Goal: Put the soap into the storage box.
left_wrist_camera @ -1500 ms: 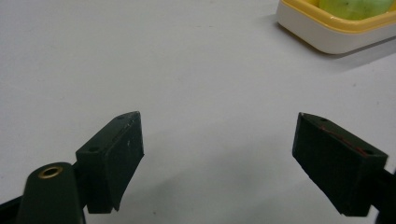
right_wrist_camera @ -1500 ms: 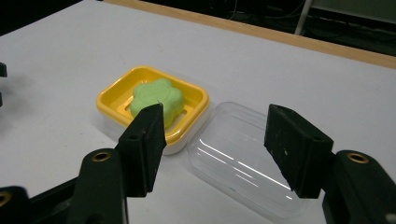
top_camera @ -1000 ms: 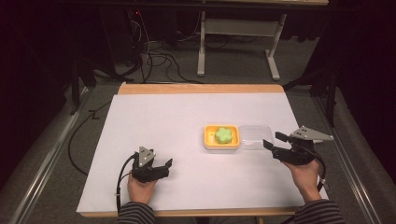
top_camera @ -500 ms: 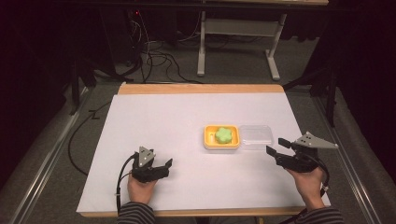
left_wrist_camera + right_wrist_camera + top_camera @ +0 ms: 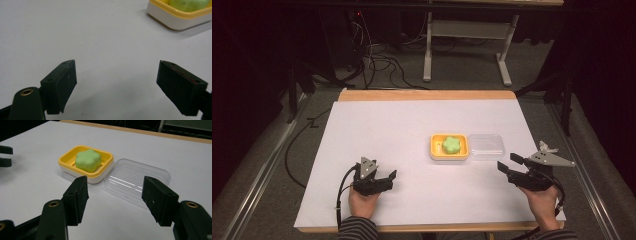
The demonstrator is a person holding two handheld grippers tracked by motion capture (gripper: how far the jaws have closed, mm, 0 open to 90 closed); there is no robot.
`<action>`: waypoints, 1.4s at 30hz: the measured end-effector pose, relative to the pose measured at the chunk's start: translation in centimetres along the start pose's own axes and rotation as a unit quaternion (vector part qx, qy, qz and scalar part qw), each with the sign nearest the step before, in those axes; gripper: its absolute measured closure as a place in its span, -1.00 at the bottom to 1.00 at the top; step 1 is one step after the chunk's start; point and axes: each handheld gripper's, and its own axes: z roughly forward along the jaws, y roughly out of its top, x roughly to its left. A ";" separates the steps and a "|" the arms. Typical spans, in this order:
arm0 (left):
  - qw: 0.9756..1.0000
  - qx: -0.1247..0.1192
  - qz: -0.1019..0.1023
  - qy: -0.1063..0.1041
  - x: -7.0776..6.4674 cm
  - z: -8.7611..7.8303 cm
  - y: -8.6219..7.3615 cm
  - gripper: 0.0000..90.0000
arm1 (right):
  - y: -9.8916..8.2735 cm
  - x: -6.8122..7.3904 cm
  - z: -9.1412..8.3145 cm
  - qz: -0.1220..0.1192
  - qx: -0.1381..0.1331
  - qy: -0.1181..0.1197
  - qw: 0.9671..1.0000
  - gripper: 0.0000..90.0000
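My right tongs (image 5: 115, 195) and left tongs (image 5: 117, 85) are both sitting spread, empty. I'm eyeing the flower-shaped green soap (image 5: 88, 160) lying in its yellow dish (image 5: 105, 168), clear lid (image 5: 140, 182) touching alongside.

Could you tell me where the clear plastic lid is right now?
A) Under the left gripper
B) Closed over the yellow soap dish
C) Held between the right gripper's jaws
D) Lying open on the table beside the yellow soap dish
D: the clear lid lies flat on the white table, right next to the yellow soap dish, whose green soap sits uncovered.
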 end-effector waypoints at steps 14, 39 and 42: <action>1.000 -0.001 -0.002 0.000 0.0 0.0 0.0 -0.63 | -1.0 0.6 0.2 0.007 0.001 0.006 1.000 -0.14; 1.000 -0.001 -0.003 0.000 0.0 0.0 0.0 -0.63 | -2.3 2.1 2.2 0.000 0.020 0.020 1.000 -0.14; 1.000 -0.001 -0.002 0.000 0.0 0.0 0.0 -0.63 | -2.3 2.3 2.6 -0.001 0.025 0.021 0.999 -0.14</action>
